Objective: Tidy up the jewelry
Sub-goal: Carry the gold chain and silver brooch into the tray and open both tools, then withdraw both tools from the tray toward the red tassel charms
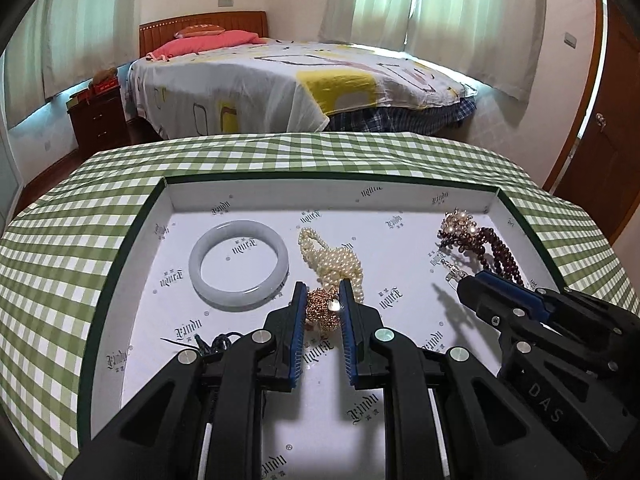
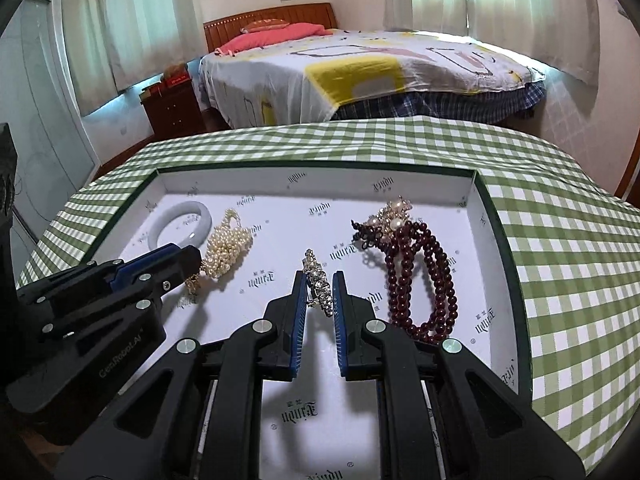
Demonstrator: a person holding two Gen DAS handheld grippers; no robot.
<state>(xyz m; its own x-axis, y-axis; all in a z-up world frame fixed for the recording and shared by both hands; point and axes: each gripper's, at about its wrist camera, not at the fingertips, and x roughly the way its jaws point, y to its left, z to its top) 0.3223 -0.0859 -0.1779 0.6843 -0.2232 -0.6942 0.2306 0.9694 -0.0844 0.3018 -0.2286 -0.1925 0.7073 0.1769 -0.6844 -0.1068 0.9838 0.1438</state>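
A shallow white tray with a dark green rim [image 1: 132, 216] [image 2: 496, 216] lies on a green checked tablecloth. In it are a pale jade bangle [image 1: 238, 265] [image 2: 182, 222], a heap of pearl strands [image 1: 336, 262] [image 2: 230, 246], a dark red bead necklace [image 2: 424, 280] [image 1: 498, 248] and a gold-and-pearl cluster [image 1: 458, 222] [image 2: 394, 210]. My left gripper [image 1: 323, 300] stands around a gold bead piece [image 1: 322, 308], jaws narrowly apart. My right gripper [image 2: 319, 290] is closed on a crystal brooch [image 2: 318, 288], which also shows in the left wrist view [image 1: 450, 270].
A thin black cord [image 1: 208, 342] lies in the tray by my left gripper. The checked table [image 2: 560, 240] extends past the tray on both sides. A bed [image 1: 304, 80], a dark wooden nightstand [image 1: 98, 118] and a door [image 1: 600, 128] are beyond it.
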